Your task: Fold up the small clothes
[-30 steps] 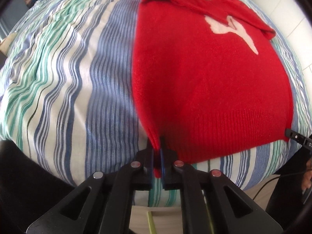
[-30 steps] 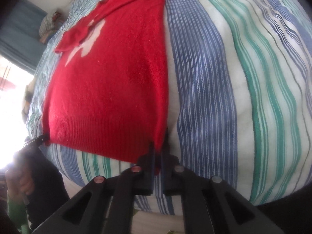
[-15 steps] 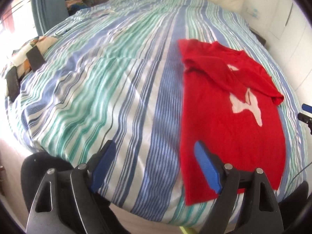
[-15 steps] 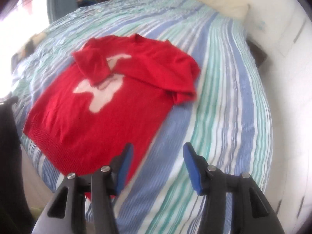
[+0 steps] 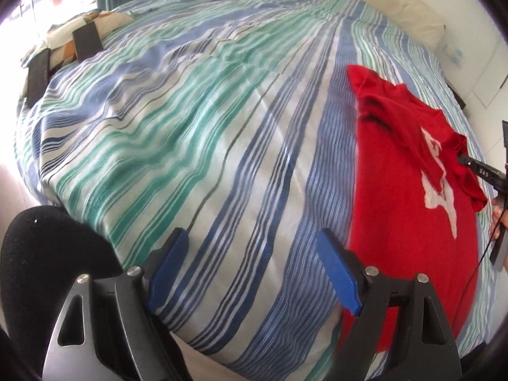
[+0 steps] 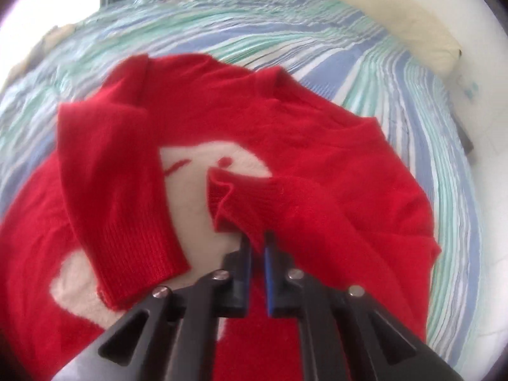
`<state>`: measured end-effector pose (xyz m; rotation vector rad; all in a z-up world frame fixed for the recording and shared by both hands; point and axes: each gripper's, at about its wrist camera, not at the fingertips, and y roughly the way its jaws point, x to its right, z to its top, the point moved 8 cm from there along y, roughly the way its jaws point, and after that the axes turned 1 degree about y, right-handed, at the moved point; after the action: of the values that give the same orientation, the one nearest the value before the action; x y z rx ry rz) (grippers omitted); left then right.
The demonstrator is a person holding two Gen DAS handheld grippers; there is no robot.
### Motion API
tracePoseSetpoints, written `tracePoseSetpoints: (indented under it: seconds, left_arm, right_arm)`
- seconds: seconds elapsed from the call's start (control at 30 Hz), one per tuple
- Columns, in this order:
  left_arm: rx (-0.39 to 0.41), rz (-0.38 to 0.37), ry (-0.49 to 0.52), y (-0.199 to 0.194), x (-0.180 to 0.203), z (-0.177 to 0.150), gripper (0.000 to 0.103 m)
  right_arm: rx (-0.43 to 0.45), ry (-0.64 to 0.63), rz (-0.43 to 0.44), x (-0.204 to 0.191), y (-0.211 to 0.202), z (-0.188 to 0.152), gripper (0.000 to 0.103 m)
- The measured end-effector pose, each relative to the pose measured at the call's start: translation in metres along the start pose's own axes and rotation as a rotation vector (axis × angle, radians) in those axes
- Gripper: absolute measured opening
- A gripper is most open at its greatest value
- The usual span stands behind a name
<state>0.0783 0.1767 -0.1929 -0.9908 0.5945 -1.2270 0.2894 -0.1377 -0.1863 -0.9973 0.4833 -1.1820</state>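
Observation:
A red knit sweater with a white motif lies flat on the striped bed, at the right in the left wrist view. In the right wrist view the sweater fills the middle, its left sleeve folded across the chest. My right gripper is shut on the cuff of the right sleeve, held over the white motif. My left gripper is open and empty above the bedsheet, left of the sweater's lower edge. The right gripper's tip shows at the right edge of the left wrist view.
The striped blue, green and white bedsheet covers the whole bed. A patterned pillow with dark patches lies at the far left. A cream pillow lies at the headboard. The bed's near edge runs under my left gripper.
Both grippers let go of the sweater's bottom hem and opened. The right one then moved up over the chest and shut on the right sleeve cuff. The left one stayed open and shifted left.

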Motion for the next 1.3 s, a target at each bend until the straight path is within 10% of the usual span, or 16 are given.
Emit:
tracePoseSetpoints:
  seconds: [0.13,0.43,0.87,1.07,1.3]
  left_arm:
    - [0.015,0.003,0.031,-0.002,0.006,-0.002,0.084]
    - [0.012,0.039,0.079,0.004,0.014,-0.006,0.084]
    - [0.0,0.115,0.173,0.003,0.018,-0.014,0.084]
    - [0.044,0.096,0.233,-0.027,0.035,0.0,0.084]
    - [0.137,-0.123,0.527,-0.059,0.153,0.05,0.09]
  right_arm:
    - [0.132,0.379,-0.027,0.108,-0.074,-0.03,0.007]
    - [0.122,1.003,-0.259,0.305,-0.169,-0.256,0.007]
    - [0.173,1.316,-0.13,0.308,-0.134,-0.347,0.006]
    - [0.136,1.326,-0.269,0.308,-0.172,-0.377,0.018]
    - [0.237,1.088,-0.282,0.25,-0.227,-0.336,0.048]
